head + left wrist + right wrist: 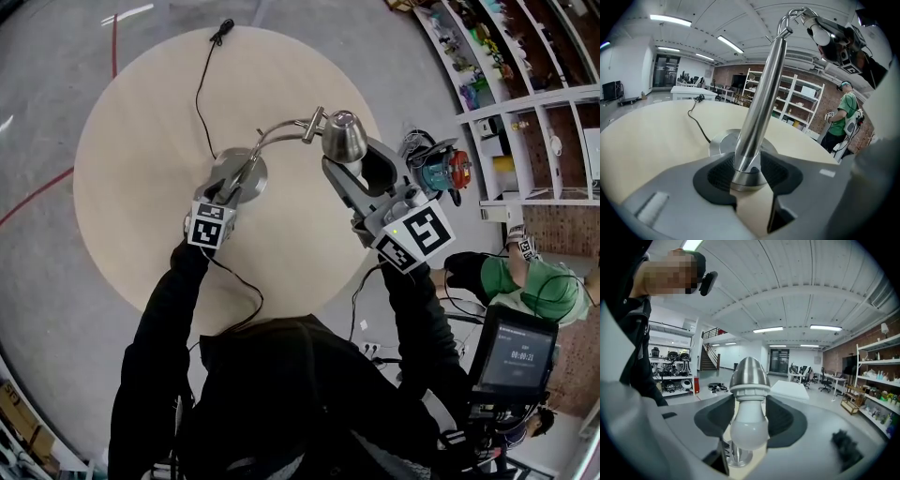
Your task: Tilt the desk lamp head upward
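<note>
**On the round worktop: one lamp, two pairs of tongs**

On the pale round worktop (141,141), a brushed-metal desk lamp (281,125), its round base (246,172) near the middle. Up from the base, a tilted stem (761,93), bent over at the top toward the lamp head (343,134), which is to the right of the base in the head view. In the head, a white bulb (749,425), facing back along the right-hand jaws.

Little writing to read. Black-and-white square markers on the cube (211,227) just below the base and on the larger cube (417,236) to its right. Far to the lower right of the base, a dark screen (514,354) with timer digits, too small to trust.

At the foot of the stem, right over the base, left tongs (749,180) spread wide astride the metal, pads just beside it with no clear squeeze. Up at the far end of the lamp, right tongs (749,413) closed at a middling width on the lamp head, pads against its white collar on either side.

From the base, a black cord (202,84) trailing across the wood to a plug near the far edge. Around the worktop, grey floor (56,56) with a red line (114,42). Beyond the base, white shelving (787,103) against a brick wall, and a person in a green top (841,117) to the right of it. Overhead, strip lights (768,329) on a white ribbed ceiling.
</note>
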{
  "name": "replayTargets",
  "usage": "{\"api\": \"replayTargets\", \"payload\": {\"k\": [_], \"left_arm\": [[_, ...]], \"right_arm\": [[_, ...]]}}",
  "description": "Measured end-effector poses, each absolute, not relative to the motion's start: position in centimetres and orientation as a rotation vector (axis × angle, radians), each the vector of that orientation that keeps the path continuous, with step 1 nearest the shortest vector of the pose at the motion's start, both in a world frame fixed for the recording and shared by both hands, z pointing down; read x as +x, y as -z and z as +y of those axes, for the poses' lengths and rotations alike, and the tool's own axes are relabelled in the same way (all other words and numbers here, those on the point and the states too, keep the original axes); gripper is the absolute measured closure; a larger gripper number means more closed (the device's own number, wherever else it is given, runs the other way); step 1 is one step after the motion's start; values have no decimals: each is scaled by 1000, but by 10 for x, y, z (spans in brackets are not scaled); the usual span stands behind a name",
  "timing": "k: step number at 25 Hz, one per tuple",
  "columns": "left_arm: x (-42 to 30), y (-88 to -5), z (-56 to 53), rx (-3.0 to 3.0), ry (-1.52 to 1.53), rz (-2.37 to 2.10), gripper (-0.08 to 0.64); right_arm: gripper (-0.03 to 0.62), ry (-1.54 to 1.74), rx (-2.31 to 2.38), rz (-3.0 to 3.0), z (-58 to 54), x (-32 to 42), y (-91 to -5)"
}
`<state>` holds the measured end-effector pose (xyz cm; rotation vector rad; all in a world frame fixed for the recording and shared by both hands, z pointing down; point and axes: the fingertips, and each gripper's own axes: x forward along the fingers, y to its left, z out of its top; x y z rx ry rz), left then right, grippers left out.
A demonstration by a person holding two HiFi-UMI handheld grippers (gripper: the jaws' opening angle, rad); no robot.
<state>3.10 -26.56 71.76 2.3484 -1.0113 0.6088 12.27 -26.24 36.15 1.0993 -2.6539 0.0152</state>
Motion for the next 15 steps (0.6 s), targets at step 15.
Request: {"api": "replayTargets", "payload": {"k": [15], "left_arm": [[54,-728,-259,2357,-639,-1051,403]], "right_arm": [[377,0,998,-2513,-271,122,-356]]}}
